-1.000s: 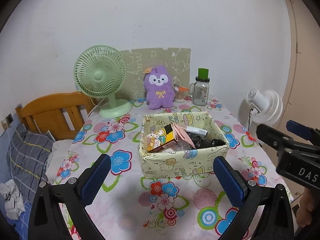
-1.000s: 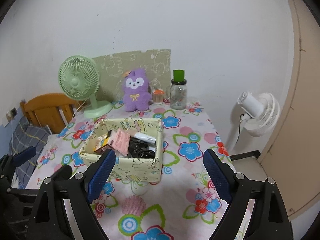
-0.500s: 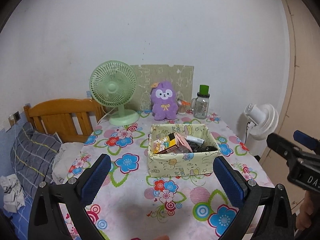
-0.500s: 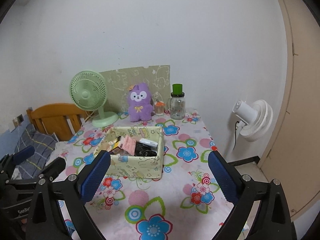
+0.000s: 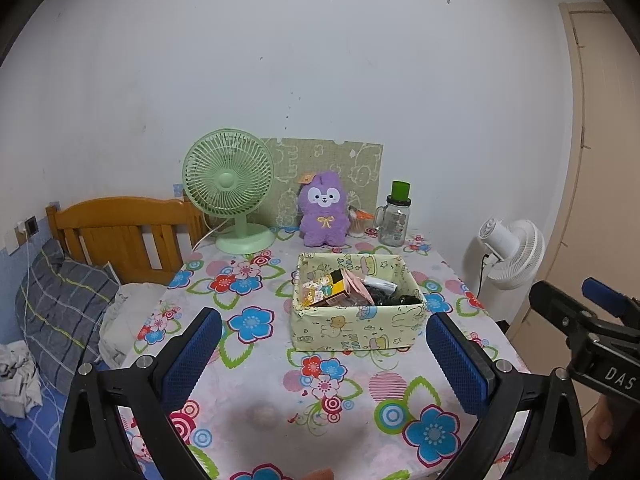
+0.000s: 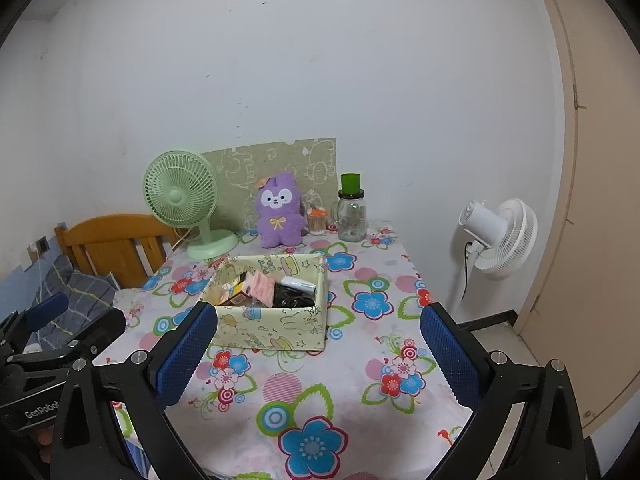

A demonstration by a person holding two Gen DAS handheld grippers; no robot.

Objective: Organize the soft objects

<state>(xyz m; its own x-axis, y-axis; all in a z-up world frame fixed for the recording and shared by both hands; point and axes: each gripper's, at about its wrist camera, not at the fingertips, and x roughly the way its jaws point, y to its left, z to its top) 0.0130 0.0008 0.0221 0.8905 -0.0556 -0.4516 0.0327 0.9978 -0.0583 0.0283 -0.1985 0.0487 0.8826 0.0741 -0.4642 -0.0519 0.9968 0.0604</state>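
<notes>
Both wrist views, high above table (image 5: 280, 380)

Left gripper (image 5: 322, 354) and right gripper (image 6: 318, 350): each has 2 black arms with silver screws and blue textured pads (image 5: 192, 358). White "DAS" lettering lower right; "GenRobot" lower left.

Two fans (image 5: 229, 192) (image 5: 512, 252), one plush (image 5: 323, 212), one box (image 5: 356, 328)

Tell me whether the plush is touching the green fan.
Apart. The left wrist view shows tablecloth between the plush and the green fan base.
</notes>
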